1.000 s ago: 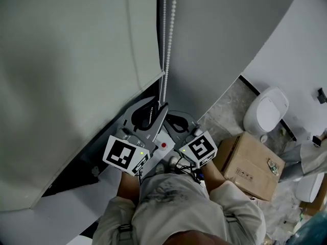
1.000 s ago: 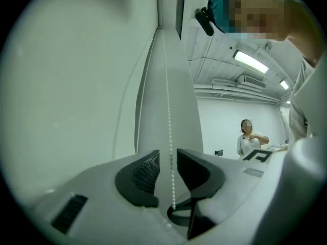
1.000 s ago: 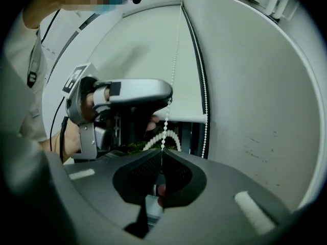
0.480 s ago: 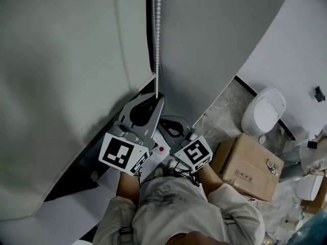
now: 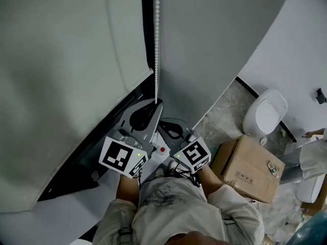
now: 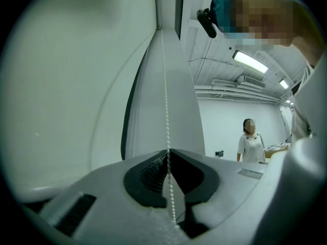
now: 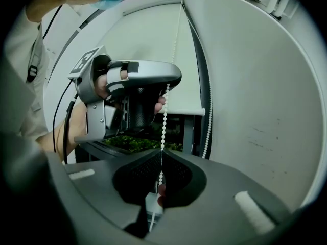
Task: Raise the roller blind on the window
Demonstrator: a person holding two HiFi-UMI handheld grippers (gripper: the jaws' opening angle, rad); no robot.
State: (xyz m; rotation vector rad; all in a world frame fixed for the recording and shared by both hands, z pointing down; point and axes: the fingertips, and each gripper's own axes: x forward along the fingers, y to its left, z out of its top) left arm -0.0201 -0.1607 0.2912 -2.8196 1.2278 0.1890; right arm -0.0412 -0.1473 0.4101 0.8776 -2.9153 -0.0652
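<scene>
The bead chain (image 5: 156, 34) runs off the head view's top edge. The cardboard box (image 5: 248, 165) bears print too small to read. The right edge cuts off a person (image 5: 314, 157).

Speckled floor (image 5: 227, 103): cardboard box (image 5: 248, 165), toilet (image 5: 265, 111) standing on it.

We note the roller blind (image 5: 66, 86): pale, plain fabric, partly lowered, bottom bar (image 7: 179, 111) level. The white bead chain (image 5: 156, 45) runs taut and straight beside the blind's edge (a second strand (image 7: 207, 131) hangs against the dark frame).
</scene>
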